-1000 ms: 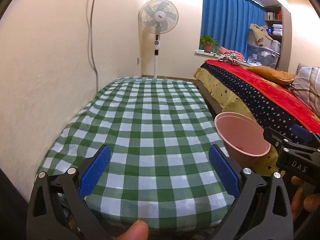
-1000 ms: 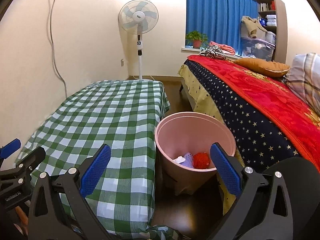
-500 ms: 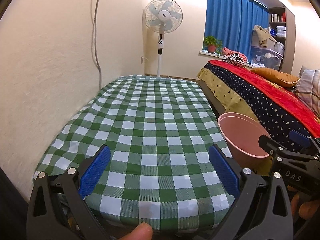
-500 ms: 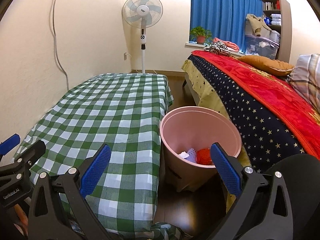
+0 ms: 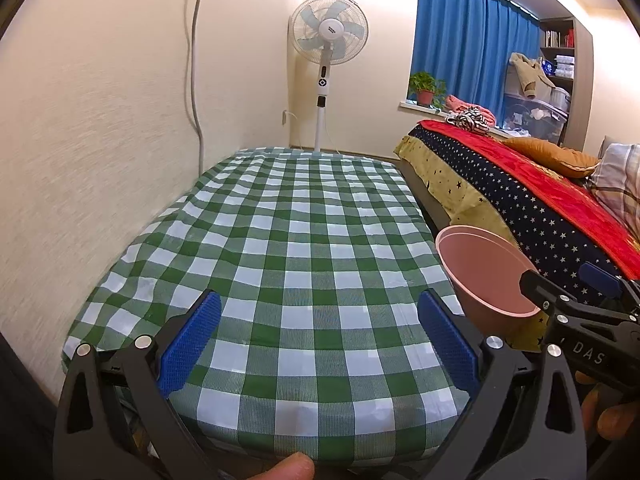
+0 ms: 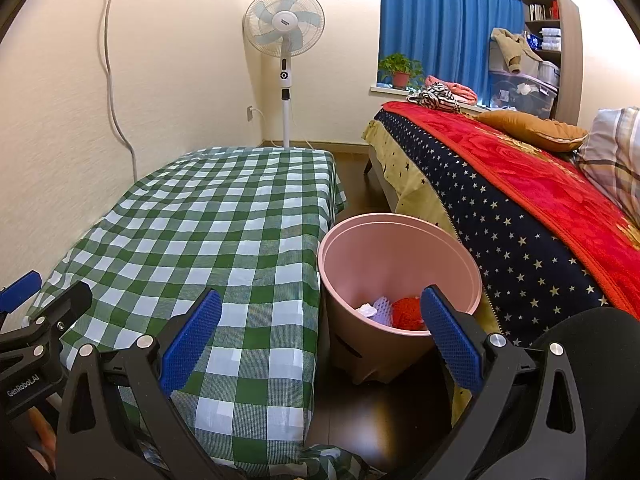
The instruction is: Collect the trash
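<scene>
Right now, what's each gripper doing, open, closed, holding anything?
Left gripper: open, fingers spread above the checked tablecloth, holding nothing.
Right gripper: open, empty, near the pink bin.

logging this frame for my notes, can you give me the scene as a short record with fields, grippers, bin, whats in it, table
left gripper: open, holding nothing, over the near end of the table
right gripper: open, holding nothing, over the table edge and the bin
bin: pink, upright on the floor between the table and the bed
bin contents: red item, white scrap, pale textured piece
table: covered by a green and white checked cloth, no trash visible on it
</scene>
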A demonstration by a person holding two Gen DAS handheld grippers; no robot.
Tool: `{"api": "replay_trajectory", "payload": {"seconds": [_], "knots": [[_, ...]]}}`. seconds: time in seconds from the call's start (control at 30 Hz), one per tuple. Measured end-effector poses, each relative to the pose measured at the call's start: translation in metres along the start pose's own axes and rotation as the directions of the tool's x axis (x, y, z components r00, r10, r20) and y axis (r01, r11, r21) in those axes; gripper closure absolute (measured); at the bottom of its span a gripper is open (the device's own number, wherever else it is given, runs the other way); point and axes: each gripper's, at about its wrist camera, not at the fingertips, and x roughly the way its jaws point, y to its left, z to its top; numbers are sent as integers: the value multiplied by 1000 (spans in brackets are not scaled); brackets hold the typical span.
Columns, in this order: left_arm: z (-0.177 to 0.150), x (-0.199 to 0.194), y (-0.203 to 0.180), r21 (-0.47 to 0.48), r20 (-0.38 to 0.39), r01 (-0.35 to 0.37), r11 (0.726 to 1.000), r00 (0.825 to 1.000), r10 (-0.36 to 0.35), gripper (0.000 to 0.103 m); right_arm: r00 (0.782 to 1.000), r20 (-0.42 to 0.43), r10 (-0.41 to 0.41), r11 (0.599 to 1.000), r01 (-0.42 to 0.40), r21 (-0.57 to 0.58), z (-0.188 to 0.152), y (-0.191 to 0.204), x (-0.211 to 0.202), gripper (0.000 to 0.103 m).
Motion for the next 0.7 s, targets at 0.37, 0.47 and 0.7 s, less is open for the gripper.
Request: {"api": "replay_trajectory", "payload": {"seconds": [0.37, 0.47, 0.7], "knots": [[0, 0, 1, -1, 0, 1, 1000, 1000, -1, 8, 1000, 0, 0, 1000, 0, 0, 0, 0, 0, 5], [0, 0, 1, -1, 0, 1, 1000, 1000, -1, 8, 1000, 0, 1, 1000, -1, 0, 0, 0, 0, 5], [-1, 0, -2, 1, 0, 4, 1000, 1000, -4, 8, 1000, 1, 0, 1000, 0, 1, -1, 0, 0, 5]]}}
